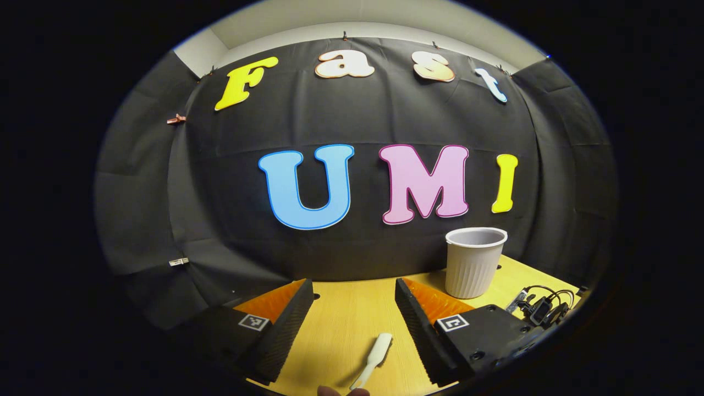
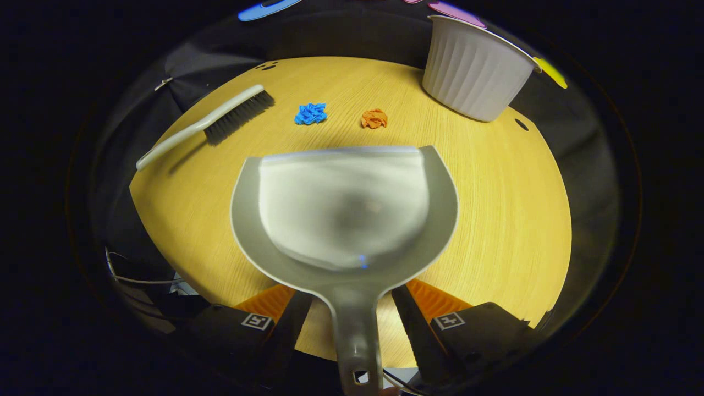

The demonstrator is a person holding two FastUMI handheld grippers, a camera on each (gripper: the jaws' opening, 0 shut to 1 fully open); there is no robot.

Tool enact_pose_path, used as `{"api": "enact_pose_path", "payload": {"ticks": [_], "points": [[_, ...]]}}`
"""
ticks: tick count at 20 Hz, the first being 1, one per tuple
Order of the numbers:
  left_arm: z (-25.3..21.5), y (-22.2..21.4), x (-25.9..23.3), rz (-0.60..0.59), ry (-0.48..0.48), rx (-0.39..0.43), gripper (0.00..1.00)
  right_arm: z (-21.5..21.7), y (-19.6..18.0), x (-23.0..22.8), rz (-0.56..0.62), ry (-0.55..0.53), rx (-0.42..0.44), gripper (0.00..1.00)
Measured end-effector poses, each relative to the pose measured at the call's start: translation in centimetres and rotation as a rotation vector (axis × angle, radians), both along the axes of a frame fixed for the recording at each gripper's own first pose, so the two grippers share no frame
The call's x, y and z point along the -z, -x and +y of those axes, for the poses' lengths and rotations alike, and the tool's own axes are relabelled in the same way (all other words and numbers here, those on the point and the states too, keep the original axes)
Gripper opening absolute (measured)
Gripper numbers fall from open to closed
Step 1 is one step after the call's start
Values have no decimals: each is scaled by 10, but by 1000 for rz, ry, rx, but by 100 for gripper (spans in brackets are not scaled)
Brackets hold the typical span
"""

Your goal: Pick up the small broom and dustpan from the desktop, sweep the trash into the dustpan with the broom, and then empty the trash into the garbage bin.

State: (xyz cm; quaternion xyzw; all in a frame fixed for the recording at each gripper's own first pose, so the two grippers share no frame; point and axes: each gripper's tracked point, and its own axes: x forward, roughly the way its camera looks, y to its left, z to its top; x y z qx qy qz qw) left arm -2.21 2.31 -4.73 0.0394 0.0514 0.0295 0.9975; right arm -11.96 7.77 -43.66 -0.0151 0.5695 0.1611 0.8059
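Observation:
The grey dustpan [image 2: 344, 203] lies flat on the wooden table [image 2: 506, 198], its mouth facing the trash. Its handle [image 2: 355, 330] runs back between the fingers of my right gripper [image 2: 352, 291], which is open with a gap on each side. Just past the pan's lip lie a blue paper wad [image 2: 311, 114] and an orange wad [image 2: 374, 118]. The small broom [image 2: 220, 118], white with dark bristles, lies at the far left. My left gripper [image 1: 353, 286] is open low over the table, and the tip of the broom handle [image 1: 375, 355] lies between its fingers.
The white ribbed garbage bin [image 2: 473, 69] stands upright at the table's far right, also seen as the bin [image 1: 474, 264] ahead of the left gripper. A bundle of black cables [image 1: 542, 308] lies at the table edge beside it. The booth's black cloth closes off the back.

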Motion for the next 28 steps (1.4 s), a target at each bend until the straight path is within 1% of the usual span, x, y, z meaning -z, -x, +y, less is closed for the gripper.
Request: {"api": "enact_pose_path", "payload": {"ticks": [2, 3, 4, 5, 6, 7, 10, 11, 12, 15, 18, 20, 21, 23, 24, 26, 27, 28], "points": [[2, 0, 4, 8, 5, -9, 95, 3, -3, 0, 7, -17, 2, 87], [4, 1, 7, 14, 7, -13, 95, 3, -3, 3, 17, -13, 4, 77], [5, 1, 9, 21, 10, -17, 95, 2, -6, 3, 26, -11, 14, 70], [6, 1, 11, 27, 13, -20, 95, -1, -7, 0, 43, -7, 22, 51], [7, 1, 13, 33, 16, -22, 95, -1, -8, 3, 48, -9, 26, 55], [7, 0, 16, 38, 18, -24, 95, -1, -8, 3, 51, -10, 21, 46], [7, -5, 23, 52, 17, -33, 95, -2, -8, 3, 45, -12, 21, 45], [6, -7, 26, 56, 19, -37, 95, -2, -9, 4, 60, -10, 32, 49], [5, -10, 28, 61, 21, -40, 95, -4, -10, 4, 69, -2, 40, 45], [2, -19, 32, 64, 16, -53, 95, -3, -13, 2, 38, 0, 1, 37], [-4, -29, 47, 101, 13, -40, 95, -14, -12, -1, 1, 11, -37, 35], [-6, -34, 68, 160, 14, -20, 95, -27, -11, -16, -47, 9, -49, 34], [-8, -37, 81, 195, 23, -6, 95, -36, -8, -23, -58, 11, -61, 34], [-15, -41, 116, 302, 48, 34, 95, -56, -2, -30, -60, 31, -84, 34], [-17, -40, 137, 376, 55, 51, 95, -63, 3, -32, -52, 29, -89, 34], [-12, -37, 178, 532, 34, 41, 95, -77, 15, -34, -32, 25, -89, 34], [-12, -33, 203, 604, 30, 52, 96, -83, 19, -34, -25, 26, -87, 37], [-13, -29, 220, 678, 28, 68, 97, -89, 23, -35, -22, 26, -83, 37]]}}
